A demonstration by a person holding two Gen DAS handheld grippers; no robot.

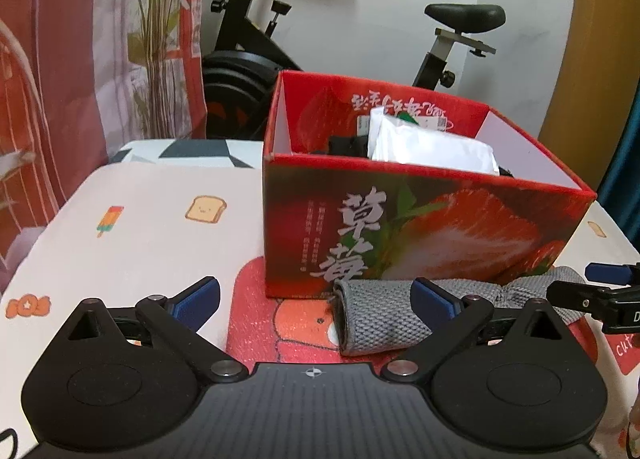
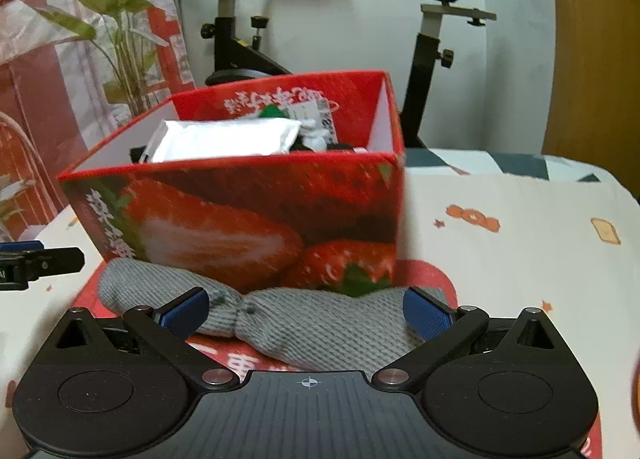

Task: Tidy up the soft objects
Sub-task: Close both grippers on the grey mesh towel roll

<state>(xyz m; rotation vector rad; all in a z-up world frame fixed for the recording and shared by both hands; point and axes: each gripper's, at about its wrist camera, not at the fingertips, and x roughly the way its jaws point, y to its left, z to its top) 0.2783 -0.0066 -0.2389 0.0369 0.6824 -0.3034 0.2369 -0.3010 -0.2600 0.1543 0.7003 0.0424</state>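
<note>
A grey knitted sock point(image 1: 380, 315) lies on the table against the front of a red strawberry box point(image 1: 420, 227). In the right wrist view the sock point(image 2: 304, 323) stretches between the fingers, pinched in the middle. My left gripper point(image 1: 316, 303) is open, its right finger beside the sock's left end. My right gripper point(image 2: 306, 313) is open around the sock, not touching it. The box point(image 2: 248, 219) holds a white packet point(image 2: 224, 139) and dark items.
The table has a cartoon-print cloth point(image 1: 152, 227) with a red mat point(image 1: 288, 323) under the sock. An exercise bike point(image 1: 248, 59) and a plant point(image 1: 160, 39) stand behind the table. My right gripper shows at the left wrist view's right edge point(image 1: 600, 295).
</note>
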